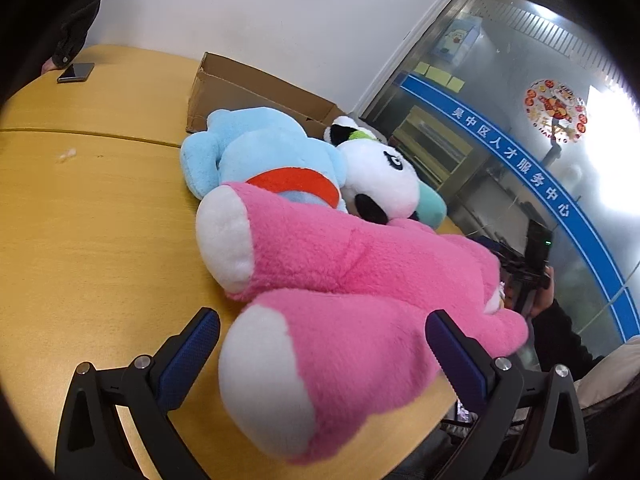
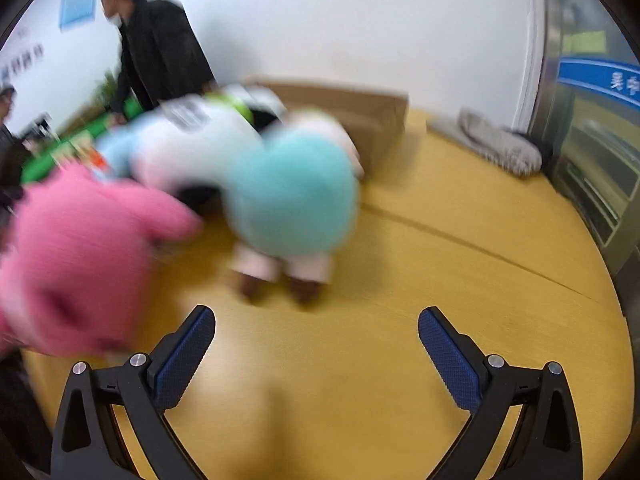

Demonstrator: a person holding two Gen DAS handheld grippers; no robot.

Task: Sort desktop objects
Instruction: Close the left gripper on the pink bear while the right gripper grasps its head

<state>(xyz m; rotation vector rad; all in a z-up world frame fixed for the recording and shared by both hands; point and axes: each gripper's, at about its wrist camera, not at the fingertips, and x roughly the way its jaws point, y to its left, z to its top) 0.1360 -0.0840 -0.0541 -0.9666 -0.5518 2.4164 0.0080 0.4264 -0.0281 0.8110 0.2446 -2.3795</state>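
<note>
Pink plush — a big soft toy (image 1: 360, 280) with white foot pads — is lying across the near edge of the yellow wooden table (image 1: 92, 208), its lower leg sitting between the spread fingers of the left gripper (image 1: 322, 354), which are gaping wide and not pressing it. Behind it a light blue plush (image 1: 260, 148) with a red collar and a panda plush (image 1: 380, 180) are leaning together, just in front of an open cardboard box (image 1: 248, 88). A phone (image 1: 76, 72) is resting at the far table edge. The right gripper (image 2: 316, 356) is hanging released over bare tabletop — its view is blurred — near a teal plush (image 2: 292, 196).
</note>
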